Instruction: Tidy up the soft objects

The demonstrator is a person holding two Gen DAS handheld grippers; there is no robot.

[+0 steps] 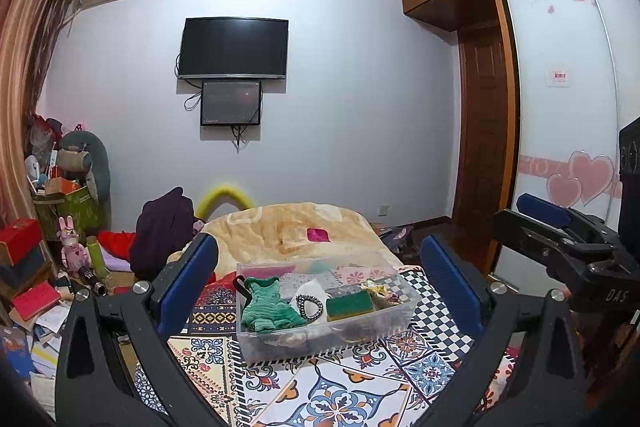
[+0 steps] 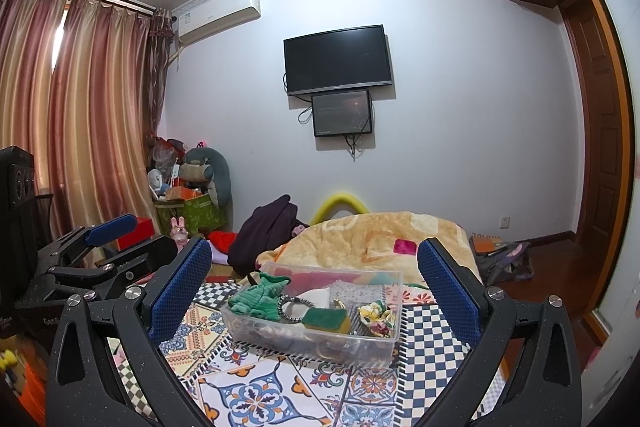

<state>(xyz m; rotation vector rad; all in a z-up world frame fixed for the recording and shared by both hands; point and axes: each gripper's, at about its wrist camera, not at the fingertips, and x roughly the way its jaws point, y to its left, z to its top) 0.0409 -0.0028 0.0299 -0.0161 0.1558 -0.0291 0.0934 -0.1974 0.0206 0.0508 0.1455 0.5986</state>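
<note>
A clear plastic bin (image 1: 404, 311) (image 2: 384, 341) stands on a patterned cloth (image 1: 320, 387) (image 2: 280, 387). It holds a green knitted cloth (image 1: 268, 307) (image 2: 258, 297), a green-and-yellow sponge (image 1: 350, 303) (image 2: 326, 319), a white cloth with a dark beaded loop (image 1: 310, 305) (image 2: 294, 303) and a floral scrunchie (image 1: 380, 289) (image 2: 376, 313). My left gripper (image 1: 320, 287) is open and empty, held above and in front of the bin. My right gripper (image 2: 314, 287) is open and empty in the same way. Each shows in the other's view: the right one (image 1: 560, 227), the left one (image 2: 100, 251).
A beige blanket (image 1: 296, 227) (image 2: 380, 235) with a pink cloth (image 1: 318, 235) (image 2: 406, 246) lies behind the bin. A dark garment (image 1: 164, 231) (image 2: 268, 227) lies to its left. Boxes, books and toys (image 1: 48, 267) crowd the left corner. A wardrobe (image 1: 560, 107) stands at right.
</note>
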